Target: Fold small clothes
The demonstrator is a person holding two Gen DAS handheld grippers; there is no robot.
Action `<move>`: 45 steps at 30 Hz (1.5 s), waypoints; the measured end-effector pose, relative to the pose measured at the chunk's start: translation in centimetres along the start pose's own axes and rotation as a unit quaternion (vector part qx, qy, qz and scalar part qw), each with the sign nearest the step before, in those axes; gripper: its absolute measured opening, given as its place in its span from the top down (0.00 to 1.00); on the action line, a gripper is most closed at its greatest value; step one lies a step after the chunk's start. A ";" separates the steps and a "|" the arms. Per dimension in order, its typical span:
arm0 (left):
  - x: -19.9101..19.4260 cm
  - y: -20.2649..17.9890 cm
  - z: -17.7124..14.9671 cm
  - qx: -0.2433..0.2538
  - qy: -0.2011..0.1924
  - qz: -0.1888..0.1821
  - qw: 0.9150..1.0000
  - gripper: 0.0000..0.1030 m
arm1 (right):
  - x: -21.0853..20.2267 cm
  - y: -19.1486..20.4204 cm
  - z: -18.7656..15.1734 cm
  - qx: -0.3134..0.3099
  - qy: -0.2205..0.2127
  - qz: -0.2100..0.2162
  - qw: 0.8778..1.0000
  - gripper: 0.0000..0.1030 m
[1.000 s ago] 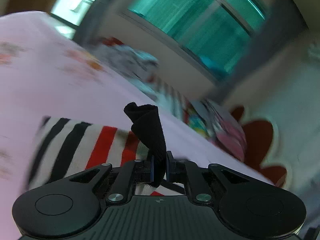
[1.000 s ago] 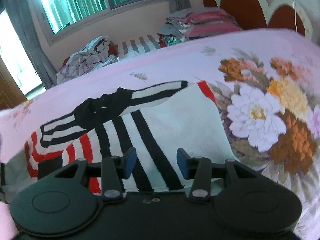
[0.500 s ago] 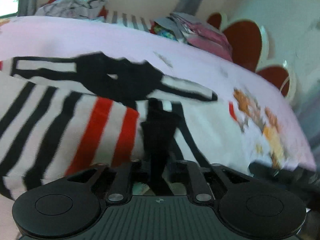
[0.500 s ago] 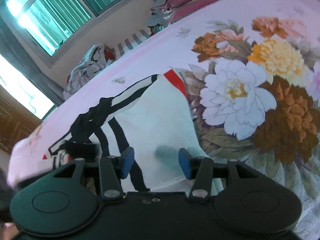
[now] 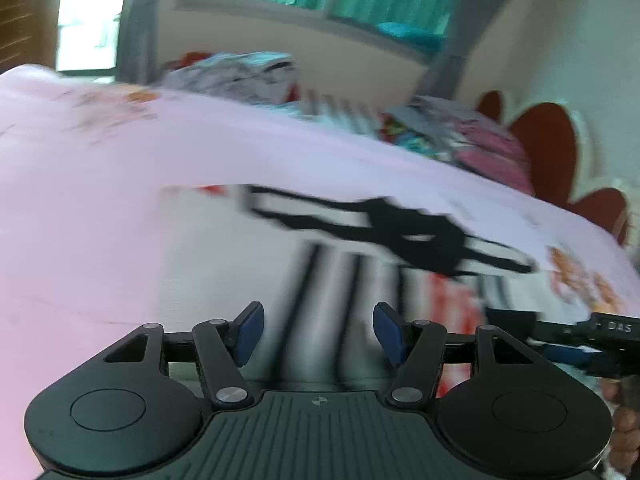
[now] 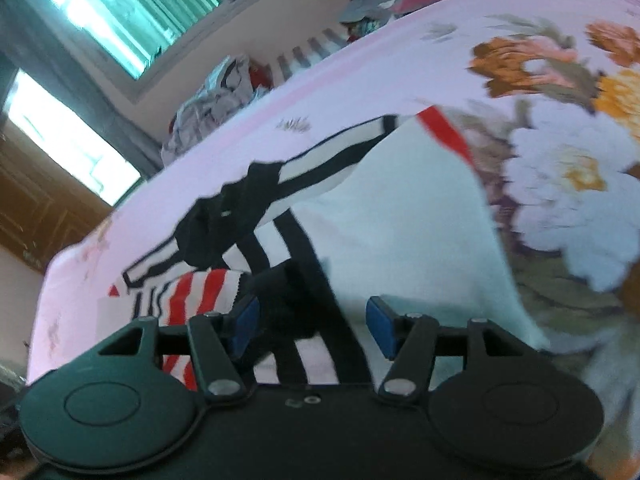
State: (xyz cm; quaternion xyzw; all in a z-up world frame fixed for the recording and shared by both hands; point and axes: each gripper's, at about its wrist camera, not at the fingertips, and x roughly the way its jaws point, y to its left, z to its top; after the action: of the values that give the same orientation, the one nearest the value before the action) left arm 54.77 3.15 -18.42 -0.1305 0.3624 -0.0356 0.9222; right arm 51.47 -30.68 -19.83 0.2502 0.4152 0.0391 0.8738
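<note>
A striped garment lies spread on the pink floral bed, soft, light and prone to bunching. The left tool is opening with nothing between its pads; the right tool hangs released above the cloth. Hems and corners probably offer the surest hold.

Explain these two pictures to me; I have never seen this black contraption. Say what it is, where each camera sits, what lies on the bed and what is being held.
No robot: a person holds a two-finger black gripper in each hand, each with a camera looking along its blue-padded fingers. One picture looks past the left gripper, blurred by motion; the other past the right gripper. On the pink flowered bedsheet lies a white garment with black and red stripes, partly folded. The left jaws are opening; the right stand apart. Neither holds anything. Loose clothes are piled at the bed's far edge.
</note>
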 end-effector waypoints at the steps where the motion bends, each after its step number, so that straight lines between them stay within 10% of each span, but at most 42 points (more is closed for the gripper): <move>1: 0.2 1.0 0.2 0.000 0.005 0.004 1.000 0.42 | 0.4 0.3 0.1 -0.008 -0.001 -0.008 1.000 0.46; 6: 1.5 2.6 -0.4 0.021 0.030 0.014 0.999 0.52 | 1.2 2.7 0.4 -0.080 0.011 -0.036 0.996 0.96; 11: 2.3 1.3 -0.7 0.060 0.029 0.018 0.998 0.52 | -2.6 3.8 -0.3 -0.119 -0.045 -0.054 0.990 0.97; 16: 2.6 1.2 -0.6 0.086 0.033 0.010 0.996 0.52 | 0.2 2.5 -1.6 -0.120 -0.004 -0.105 0.987 0.98; 20: 3.7 1.2 1.5 0.113 0.038 0.007 0.993 0.52 | -1.0 4.1 -1.3 -0.134 -0.045 -0.126 0.982 0.81; 29: 10.7 5.2 8.4 0.067 0.047 0.008 0.997 0.52 | 3.7 4.4 2.2 -0.137 -0.022 -0.177 0.974 0.85; 33: 8.6 3.1 7.6 0.091 0.031 0.018 0.995 0.52 | 2.9 5.6 1.5 -0.152 -0.032 -0.179 0.971 0.80; 40: 6.4 -2.8 3.1 0.107 0.037 -0.025 0.993 0.52 | 3.8 13.2 -2.0 -0.215 -0.016 -0.054 0.975 0.75; 45: 5.4 -2.5 0.3 0.140 0.032 0.001 0.990 0.52 | 5.2 11.8 -3.2 -0.219 0.008 -0.094 0.971 0.80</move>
State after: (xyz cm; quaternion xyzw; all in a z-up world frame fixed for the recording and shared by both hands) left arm 59.02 -0.05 -21.15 0.0009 0.3830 -0.0893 0.9194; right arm 54.13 -17.65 -19.59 0.0119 0.4254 0.0485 0.9036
